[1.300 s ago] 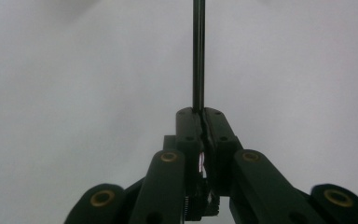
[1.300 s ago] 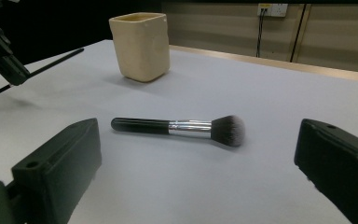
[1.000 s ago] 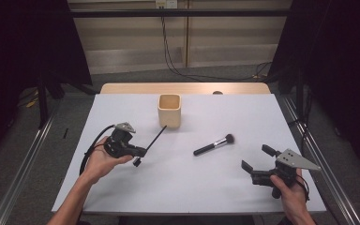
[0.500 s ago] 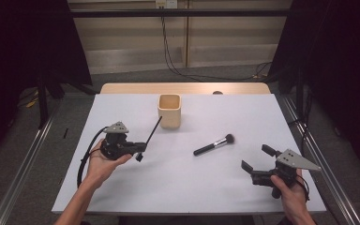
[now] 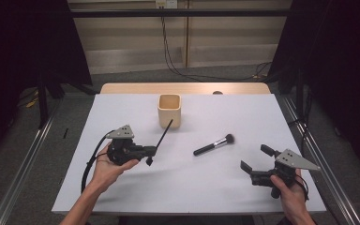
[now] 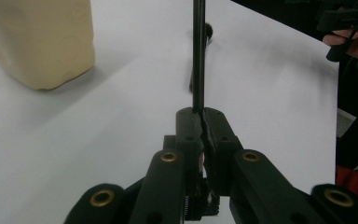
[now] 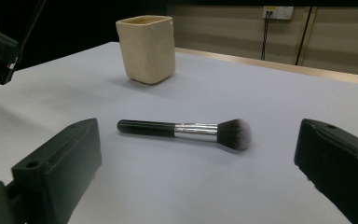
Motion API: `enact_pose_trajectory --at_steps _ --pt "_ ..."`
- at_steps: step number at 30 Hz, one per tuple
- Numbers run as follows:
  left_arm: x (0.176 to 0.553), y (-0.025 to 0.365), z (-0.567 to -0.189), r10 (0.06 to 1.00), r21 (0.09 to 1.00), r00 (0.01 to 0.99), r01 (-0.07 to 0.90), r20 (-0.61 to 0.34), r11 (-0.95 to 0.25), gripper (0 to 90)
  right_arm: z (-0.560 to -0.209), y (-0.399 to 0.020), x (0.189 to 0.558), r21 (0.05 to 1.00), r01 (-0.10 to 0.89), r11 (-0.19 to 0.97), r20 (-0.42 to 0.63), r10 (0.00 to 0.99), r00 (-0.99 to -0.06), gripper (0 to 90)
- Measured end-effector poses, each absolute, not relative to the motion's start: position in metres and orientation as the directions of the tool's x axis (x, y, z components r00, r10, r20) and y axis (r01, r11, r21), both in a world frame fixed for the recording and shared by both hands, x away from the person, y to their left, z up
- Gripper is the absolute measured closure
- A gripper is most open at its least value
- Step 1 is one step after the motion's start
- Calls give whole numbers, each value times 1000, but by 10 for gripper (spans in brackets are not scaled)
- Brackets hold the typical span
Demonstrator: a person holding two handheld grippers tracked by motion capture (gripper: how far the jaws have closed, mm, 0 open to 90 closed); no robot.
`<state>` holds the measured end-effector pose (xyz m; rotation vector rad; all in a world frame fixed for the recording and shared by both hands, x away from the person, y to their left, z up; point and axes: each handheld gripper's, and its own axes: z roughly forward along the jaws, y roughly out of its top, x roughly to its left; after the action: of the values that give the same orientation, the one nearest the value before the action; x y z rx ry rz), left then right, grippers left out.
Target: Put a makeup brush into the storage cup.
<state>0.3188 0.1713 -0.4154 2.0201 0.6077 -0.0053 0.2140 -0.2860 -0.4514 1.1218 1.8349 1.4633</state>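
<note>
On the table, no writing marks the cup [image 5: 169, 110].

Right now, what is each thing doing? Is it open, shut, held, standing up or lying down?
Left gripper: shut on the thin stick.
Thin stick: held at one end, lifted, slanting toward the cup.
Right gripper: open, holds nothing.
Brush: lying flat on the table, untouched.
Cup: standing upright, open top; whether anything is inside, I cannot tell.
</note>
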Motion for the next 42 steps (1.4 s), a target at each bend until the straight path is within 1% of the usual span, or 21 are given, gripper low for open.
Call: enact_pose_trajectory --at_steps 2,8,16,21,26,31,34,36,38,42 --pt "316 167 -414 412 834 882 396 -229 -383 859 -451 -286 214 959 275 64 91 852 -516 6" --pt "315 148 -416 355 819 905 380 -233 -430 859 -450 -280 216 959 269 84 82 830 -551 6" --pt "315 131 -414 319 815 917 367 -238 -449 860 -447 -272 220 959 265 98 76 814 -576 4" --pt "312 122 -415 297 805 928 349 -225 -480 859 -444 -265 220 961 255 109 76 780 -621 12" --pt "311 114 -415 276 796 934 342 -228 -499 859 -444 -259 223 959 257 122 74 766 -639 9" --pt "313 106 -411 255 774 938 340 -235 -535 860 -441 -252 227 952 274 134 82 752 -654 19" --pt "313 100 -409 237 763 942 331 -236 -555 859 -440 -246 231 943 300 145 91 754 -651 31" --pt "312 95 -409 227 752 947 319 -227 -577 859 -440 -243 234 937 310 158 94 743 -663 30" --pt "311 92 -409 221 738 947 321 -234 -594 860 -439 -240 236 933 321 163 109 723 -682 27" --pt "311 89 -407 207 703 947 321 -245 -635 859 -435 -234 240 926 326 189 105 701 -705 19"
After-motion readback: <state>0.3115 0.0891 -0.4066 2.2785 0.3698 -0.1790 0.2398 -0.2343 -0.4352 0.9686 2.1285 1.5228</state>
